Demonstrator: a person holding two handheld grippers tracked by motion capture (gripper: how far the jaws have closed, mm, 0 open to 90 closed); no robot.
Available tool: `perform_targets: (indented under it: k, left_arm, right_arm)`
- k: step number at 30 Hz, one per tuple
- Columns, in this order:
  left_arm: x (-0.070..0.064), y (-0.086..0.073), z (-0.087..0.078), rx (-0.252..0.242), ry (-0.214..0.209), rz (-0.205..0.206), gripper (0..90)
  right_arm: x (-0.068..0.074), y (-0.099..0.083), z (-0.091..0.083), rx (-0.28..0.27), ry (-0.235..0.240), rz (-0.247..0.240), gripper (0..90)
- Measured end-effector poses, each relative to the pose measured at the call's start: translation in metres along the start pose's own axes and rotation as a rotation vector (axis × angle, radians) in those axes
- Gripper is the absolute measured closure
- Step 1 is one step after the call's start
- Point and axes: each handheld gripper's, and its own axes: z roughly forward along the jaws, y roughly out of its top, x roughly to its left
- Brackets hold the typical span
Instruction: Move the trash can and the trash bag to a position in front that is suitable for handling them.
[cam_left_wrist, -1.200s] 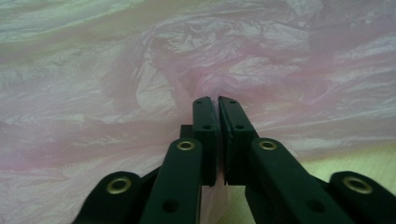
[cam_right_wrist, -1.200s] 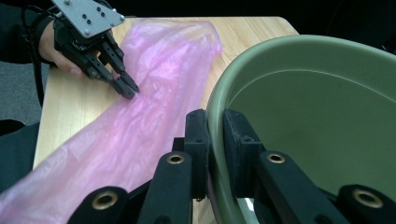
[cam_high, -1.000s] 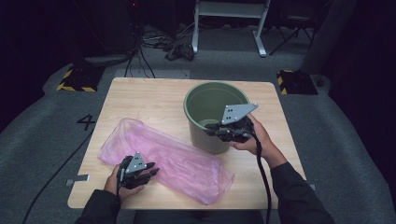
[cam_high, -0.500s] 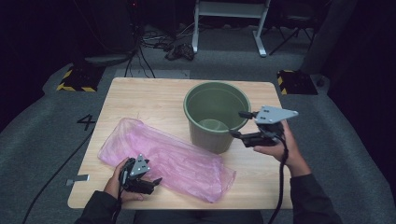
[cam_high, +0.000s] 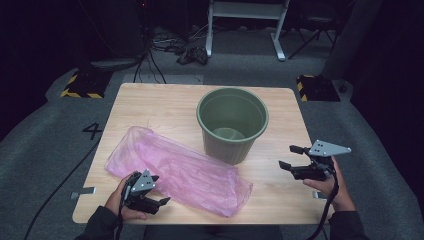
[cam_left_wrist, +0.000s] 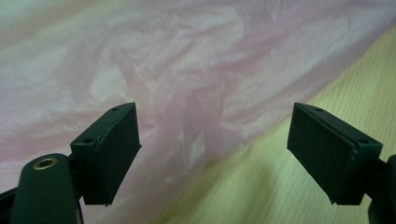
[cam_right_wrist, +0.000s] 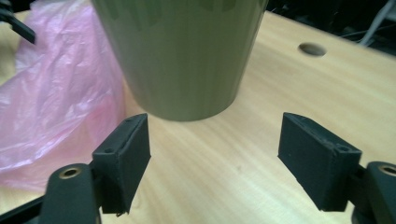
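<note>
**Right gripper drawn back from the bin; bag about to be taken up**

The right gripper (cam_high: 292, 163) is now seen at the lower right of the high view, well clear of the green bin (cam_high: 232, 123), whereas a second ago it was held at the bin's rim. Its jaws are spread and nothing is held between them. The left gripper (cam_high: 159, 202) has been kept low at the lower left, at the near edge of the pink plastic bag (cam_high: 180, 170) — its jaws are also apart, with the bag's crinkled film (cam_left_wrist: 187, 93) lying just ahead of them, not yet pinched.

From this it is judged that the bin has been released and the bag is to be grasped next, probably for lining the bin.

Counted on the tabletop (cam_high: 150, 107): one bin, one bag — plus two grippers.
</note>
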Motion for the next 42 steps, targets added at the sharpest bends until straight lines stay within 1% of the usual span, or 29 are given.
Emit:
perform_targets:
  k: [2,6,7,8,9,11,13,15,18,19,20,21,22,23,24,26,27,29,31,32,33,35,36,38,40,42]
  left_arm:
    - [0.000,-0.001,0.004,0.016,-0.012,-0.003,16.6]
    - [0.000,0.000,0.011,0.021,-0.001,0.000,16.4]
    - [0.000,0.000,0.012,0.022,0.002,0.003,16.4]
    - [0.000,0.001,0.014,0.028,0.000,-0.005,16.4]
    - [0.001,0.001,0.015,0.020,-0.005,-0.009,15.6]
    - [0.002,0.002,0.017,0.021,-0.009,-0.014,15.7]
    - [0.004,0.003,0.019,0.015,-0.017,-0.031,15.4]
    - [0.005,0.004,0.021,0.013,-0.009,-0.034,14.9]
    - [0.008,0.007,0.024,0.006,0.008,-0.049,16.8]
    - [0.008,0.008,0.025,-0.002,0.018,-0.057,19.6]
    - [0.010,0.009,0.025,-0.011,0.022,-0.056,24.4]
    - [0.010,0.009,0.026,-0.021,0.018,-0.057,30.7]
    - [0.011,0.010,0.026,-0.029,0.022,-0.052,37.6]
    - [0.012,0.010,0.027,-0.038,0.027,-0.058,43.4]
    - [0.012,0.011,0.027,-0.040,0.030,-0.062,48.9]
    - [0.013,0.012,0.028,-0.047,0.037,-0.056,59.5]
    - [0.013,0.013,0.029,-0.050,0.034,-0.055,63.7]
    - [0.013,0.013,0.030,-0.050,0.035,-0.054,68.9]
    - [0.013,0.014,0.030,-0.053,0.048,-0.050,75.8]
    - [0.013,0.014,0.030,-0.051,0.057,-0.049,77.3]
    - [0.012,0.014,0.031,-0.053,0.068,-0.044,80.7]
    - [0.013,0.014,0.031,-0.054,0.077,-0.041,85.6]
    - [0.013,0.013,0.031,-0.055,0.076,-0.047,86.7]
    - [0.013,0.012,0.029,-0.051,0.090,-0.036,87.8]
    - [0.013,0.012,0.028,-0.050,0.095,-0.038,88.1]
    - [0.013,0.010,0.026,-0.055,0.108,-0.031,88.5]
  right_arm:
    - [0.000,-0.009,0.003,0.005,0.019,0.013,24.1]
    - [0.000,-0.021,0.013,0.036,0.027,0.030,22.6]
    - [-0.001,-0.025,0.016,0.046,0.025,0.035,21.8]
    - [-0.001,-0.027,0.018,0.052,0.022,0.042,21.7]
    - [-0.002,-0.030,0.021,0.062,0.027,0.046,21.0]
    - [-0.002,-0.035,0.027,0.095,0.019,0.040,20.1]
    - [-0.003,-0.039,0.032,0.119,0.017,0.041,19.8]
    - [-0.004,-0.042,0.037,0.135,0.007,0.038,19.8]
    - [-0.007,-0.047,0.044,0.148,0.002,0.058,20.0]
    - [-0.008,-0.048,0.047,0.156,-0.002,0.060,20.1]
    - [-0.009,-0.049,0.049,0.166,-0.004,0.059,20.0]
    - [-0.010,-0.051,0.051,0.173,-0.006,0.059,20.1]
    - [-0.010,-0.051,0.053,0.177,-0.001,0.068,20.1]
    - [-0.011,-0.052,0.054,0.177,0.004,0.073,20.1]
    - [-0.012,-0.053,0.055,0.178,-0.001,0.073,20.1]
    - [-0.013,-0.054,0.058,0.182,-0.006,0.080,20.5]
    - [-0.014,-0.055,0.059,0.185,-0.005,0.080,20.6]
    - [-0.013,-0.056,0.061,0.190,-0.008,0.079,21.1]
    - [-0.012,-0.058,0.064,0.200,-0.007,0.077,21.2]
    - [-0.012,-0.058,0.065,0.204,-0.005,0.075,21.2]
    - [-0.012,-0.058,0.066,0.209,-0.006,0.071,21.3]
    - [-0.011,-0.059,0.067,0.208,-0.006,0.070,21.5]
    - [-0.011,-0.059,0.067,0.207,-0.008,0.070,21.6]
    - [-0.011,-0.059,0.067,0.203,-0.012,0.073,21.8]
    - [-0.012,-0.059,0.067,0.199,-0.015,0.075,21.9]
    - [-0.013,-0.059,0.067,0.192,-0.020,0.083,22.0]
